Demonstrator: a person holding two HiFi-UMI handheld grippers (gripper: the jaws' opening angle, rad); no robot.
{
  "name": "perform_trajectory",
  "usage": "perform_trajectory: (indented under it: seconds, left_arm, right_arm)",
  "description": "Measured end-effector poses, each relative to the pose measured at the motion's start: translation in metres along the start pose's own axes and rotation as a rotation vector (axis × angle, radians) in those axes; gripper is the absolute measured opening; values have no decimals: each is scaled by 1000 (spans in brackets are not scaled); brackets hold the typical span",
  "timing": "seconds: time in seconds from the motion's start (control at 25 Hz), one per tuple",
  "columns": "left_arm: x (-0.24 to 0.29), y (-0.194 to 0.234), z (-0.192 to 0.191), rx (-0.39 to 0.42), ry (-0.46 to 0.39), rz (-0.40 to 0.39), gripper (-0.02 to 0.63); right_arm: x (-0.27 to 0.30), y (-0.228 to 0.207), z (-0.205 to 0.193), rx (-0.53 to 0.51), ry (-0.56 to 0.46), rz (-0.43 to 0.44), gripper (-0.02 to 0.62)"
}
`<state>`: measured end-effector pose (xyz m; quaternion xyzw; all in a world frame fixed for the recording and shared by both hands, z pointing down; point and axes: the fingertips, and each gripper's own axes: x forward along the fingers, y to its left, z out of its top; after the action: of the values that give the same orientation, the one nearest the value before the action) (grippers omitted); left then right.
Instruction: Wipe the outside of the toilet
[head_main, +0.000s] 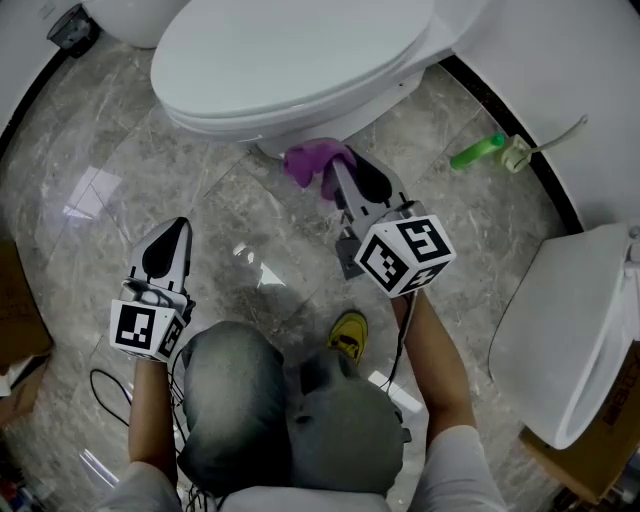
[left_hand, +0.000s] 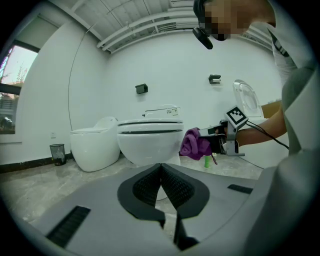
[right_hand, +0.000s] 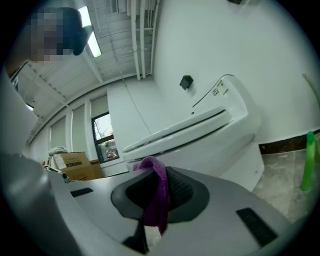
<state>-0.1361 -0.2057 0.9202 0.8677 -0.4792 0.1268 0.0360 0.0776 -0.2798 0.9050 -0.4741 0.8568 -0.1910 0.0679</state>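
Note:
A white toilet (head_main: 300, 60) with its lid down fills the top of the head view; it also shows in the left gripper view (left_hand: 150, 140) and close up in the right gripper view (right_hand: 200, 140). My right gripper (head_main: 345, 172) is shut on a purple cloth (head_main: 312, 162), held against the bowl's lower front. The cloth (right_hand: 157, 195) hangs pinched between the right jaws. My left gripper (head_main: 172, 240) hovers over the floor to the lower left, shut and holding nothing. From the left gripper view (left_hand: 161, 172) the cloth (left_hand: 194, 144) appears at the toilet's right side.
A green bottle (head_main: 478, 151) and a brush (head_main: 535, 148) lie on the marble floor by the right wall. A second white toilet (head_main: 575, 340) stands at the right, another (left_hand: 95, 144) beside the first. Cardboard boxes (head_main: 20, 320) sit at the left edge. A yellow shoe (head_main: 347, 333) shows below.

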Motion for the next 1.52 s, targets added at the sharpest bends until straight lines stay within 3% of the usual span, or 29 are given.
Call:
perform_trajectory:
  seconds: [0.2,0.48,0.76,0.96,1.32,1.52]
  left_arm:
    - [-15,2,-15,18,41,17,12]
    - [-24,14,-37,27,103,60,12]
    - [-8,12,-47,45,137,54,12]
    - [13,1,-45,69,150,21,12]
    - [33,-16,-46,125,172,-35,12]
    - [33,-18,-48,137,159,-57,12]
  right_arm:
    - [43,44,-44,-30,67,105,57]
    - [71,19,-55,58,19,74,57]
    - [55,-57,-46,119,-22,-48,57]
    - [56,-90,-37,83,9,-17,66]
    - [37,-187,-20,202,-106,-277,60]
    - [21,-169,-39,117,-44,-257,60]
